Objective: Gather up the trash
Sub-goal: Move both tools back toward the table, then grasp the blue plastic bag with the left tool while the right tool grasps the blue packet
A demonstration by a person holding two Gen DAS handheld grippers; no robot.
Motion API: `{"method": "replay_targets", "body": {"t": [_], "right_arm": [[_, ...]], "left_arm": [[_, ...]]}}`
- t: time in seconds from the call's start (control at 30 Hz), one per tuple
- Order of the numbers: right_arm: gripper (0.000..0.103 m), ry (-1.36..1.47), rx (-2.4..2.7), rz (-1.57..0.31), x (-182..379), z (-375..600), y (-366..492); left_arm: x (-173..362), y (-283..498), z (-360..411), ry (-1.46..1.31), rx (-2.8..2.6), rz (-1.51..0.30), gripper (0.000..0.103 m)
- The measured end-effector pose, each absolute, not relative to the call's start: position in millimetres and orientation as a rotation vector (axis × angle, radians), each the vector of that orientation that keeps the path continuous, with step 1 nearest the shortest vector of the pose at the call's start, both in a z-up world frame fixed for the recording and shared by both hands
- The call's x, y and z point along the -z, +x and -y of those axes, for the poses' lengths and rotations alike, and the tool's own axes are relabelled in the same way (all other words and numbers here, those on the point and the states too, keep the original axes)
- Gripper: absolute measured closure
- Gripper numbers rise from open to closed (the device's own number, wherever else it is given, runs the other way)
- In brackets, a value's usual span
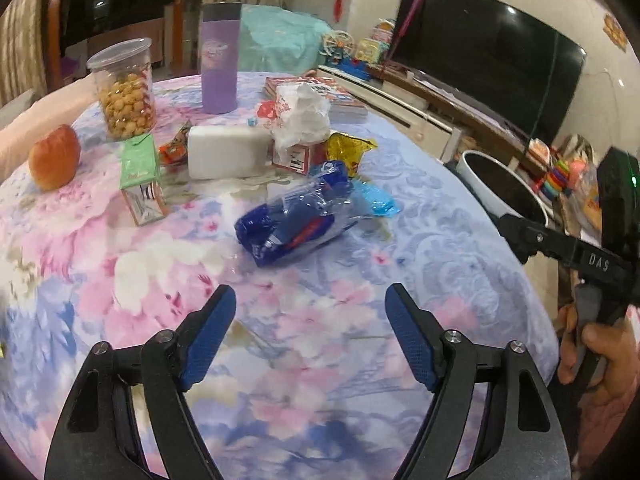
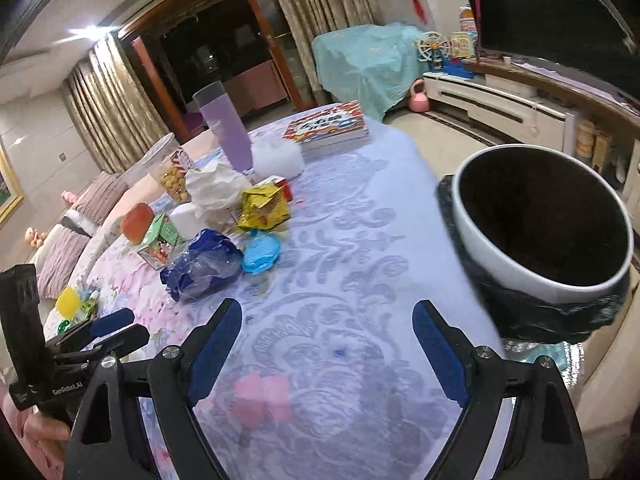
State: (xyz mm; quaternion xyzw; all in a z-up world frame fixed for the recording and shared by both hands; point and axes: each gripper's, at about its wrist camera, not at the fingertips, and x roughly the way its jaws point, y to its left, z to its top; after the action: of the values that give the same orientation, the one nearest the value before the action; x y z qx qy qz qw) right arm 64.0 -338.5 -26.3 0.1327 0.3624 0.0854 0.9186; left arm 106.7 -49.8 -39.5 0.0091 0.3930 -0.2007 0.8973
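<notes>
A crumpled blue and clear plastic wrapper lies on the floral tablecloth, ahead of my open, empty left gripper. Behind it lie a light blue wrapper, a yellow foil wrapper and crumpled white paper. In the right wrist view the blue wrapper, light blue wrapper and yellow wrapper lie left of and beyond my open, empty right gripper. A white bin with a black liner stands beside the table's right edge; it also shows in the left wrist view.
On the table stand a purple tumbler, a snack jar, an apple, a green carton, a white box and books. A TV on a low cabinet is to the right.
</notes>
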Motion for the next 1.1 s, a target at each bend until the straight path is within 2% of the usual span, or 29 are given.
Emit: {"method": "replay_targets", "body": {"t": [0.2, 0.43, 0.5, 0.67, 0.9, 1.0, 1.1], "right_arm": [[0.014, 0.284, -0.205, -0.757, 34.3, 328.1, 76.6], [0.014, 0.276, -0.204, -0.779, 43.1, 320.5, 93.2], [0.014, 0.28, -0.206, -0.784, 45.1, 319.8, 96.0], [0.015, 0.291, -0.228, -0.792, 47.4, 315.9, 108.1], [0.016, 0.206, -0.321, -0.797, 51.4, 283.4, 135.0], [0.022, 0.144, -0.337, -0.815, 57.2, 269.3, 151.9], [0.03, 0.103, -0.35, -0.846, 64.5, 261.4, 166.1]], "left_arm": [[43.5, 134.8, 50.4, 0.126, 0.476, -0.779, 0.019], [59.3, 169.3, 59.6, 0.116, 0.506, -0.828, 0.02], [63.8, 172.5, 60.7, 0.12, 0.515, -0.828, 0.043], [61.9, 163.9, 48.2, 0.075, 0.502, -0.828, 0.065], [55.7, 147.5, 12.0, -0.061, 0.403, -0.835, 0.07], [58.1, 147.8, 5.2, -0.086, 0.359, -0.84, 0.07], [63.3, 154.4, 10.2, -0.074, 0.356, -0.863, 0.065]]}}
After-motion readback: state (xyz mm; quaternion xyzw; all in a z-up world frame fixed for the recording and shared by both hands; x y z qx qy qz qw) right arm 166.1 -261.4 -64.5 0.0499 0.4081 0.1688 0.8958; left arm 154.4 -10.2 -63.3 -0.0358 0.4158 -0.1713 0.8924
